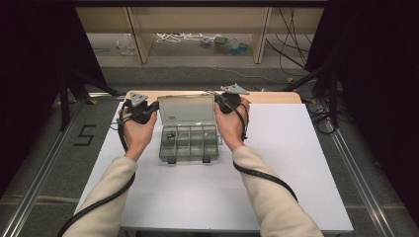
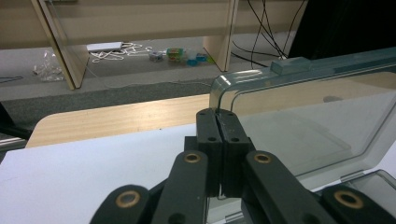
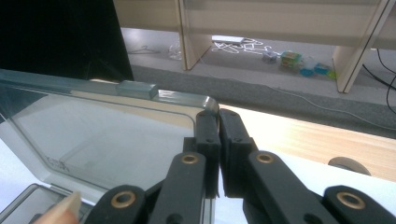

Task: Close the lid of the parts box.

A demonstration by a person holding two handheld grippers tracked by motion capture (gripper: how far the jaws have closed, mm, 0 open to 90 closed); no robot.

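Observation:
A clear plastic compartment box (image 1: 189, 157) sits on the white tabletop (image 1: 276, 163) with its lid (image 1: 186, 109) standing upright. Small dark parts lie in its left compartment (image 1: 170, 137). My left gripper (image 1: 156, 107) is at the lid's upper left corner. In the left gripper view its jaws (image 2: 218, 114) are shut on the lid's (image 2: 303, 116) side edge. My right gripper (image 1: 218, 103) is at the upper right corner. The right gripper view has those jaws (image 3: 218, 116) pinching the lid's (image 3: 102, 135) other edge. A fingertip (image 3: 63, 210) shows at the bottom left of that view.
A wooden strip (image 1: 269, 97) runs along the table's far edge. Beyond it are shelf legs (image 1: 141, 39), cables (image 1: 289, 44) and small items on the floor (image 1: 225, 44). A "5" (image 1: 85, 134) marks the floor at left. Dark curtains flank both sides.

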